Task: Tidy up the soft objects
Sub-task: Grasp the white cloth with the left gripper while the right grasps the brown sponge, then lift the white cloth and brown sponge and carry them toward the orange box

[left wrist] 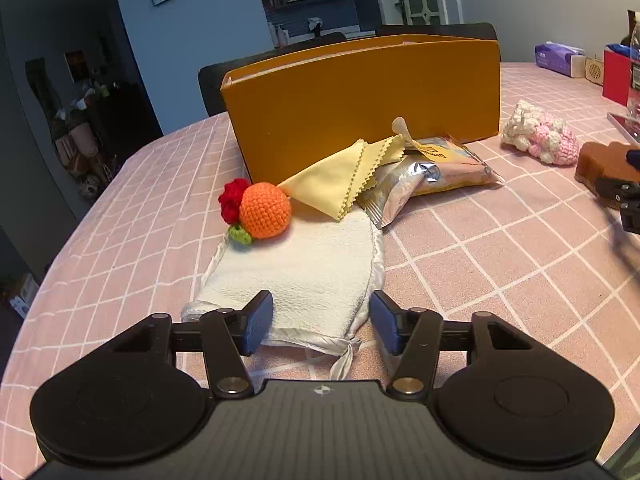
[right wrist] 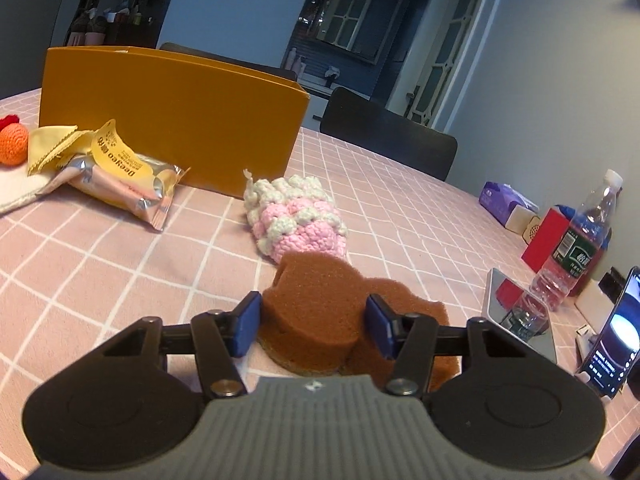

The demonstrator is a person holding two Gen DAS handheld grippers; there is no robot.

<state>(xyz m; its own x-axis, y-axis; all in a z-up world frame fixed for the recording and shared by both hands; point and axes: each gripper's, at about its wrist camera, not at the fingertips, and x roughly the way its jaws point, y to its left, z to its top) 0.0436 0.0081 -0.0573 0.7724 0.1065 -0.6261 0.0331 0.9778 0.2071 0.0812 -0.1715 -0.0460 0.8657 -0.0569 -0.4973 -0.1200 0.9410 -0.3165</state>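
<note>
My left gripper (left wrist: 320, 322) is open over the near end of a white towel mitt (left wrist: 304, 268) that lies flat on the table. An orange crochet ball with a red flower (left wrist: 262, 210) and a yellow cloth (left wrist: 340, 178) rest on the mitt's far end. My right gripper (right wrist: 314, 326) is open, its blue pads either side of a brown sponge (right wrist: 316, 312); whether they touch it I cannot tell. A pink and white crochet piece (right wrist: 294, 216) lies just beyond the sponge. An orange box (left wrist: 360, 100) stands behind, also in the right wrist view (right wrist: 172, 116).
Snack packets (left wrist: 432, 170) lie against the box front. On the right stand a water bottle (right wrist: 576, 248), a red box (right wrist: 546, 240), a tissue pack (right wrist: 504, 202), a phone (right wrist: 614, 336) and a mirror-like tablet (right wrist: 520, 316). Dark chairs (right wrist: 388, 132) stand behind the pink checked tablecloth (left wrist: 500, 248).
</note>
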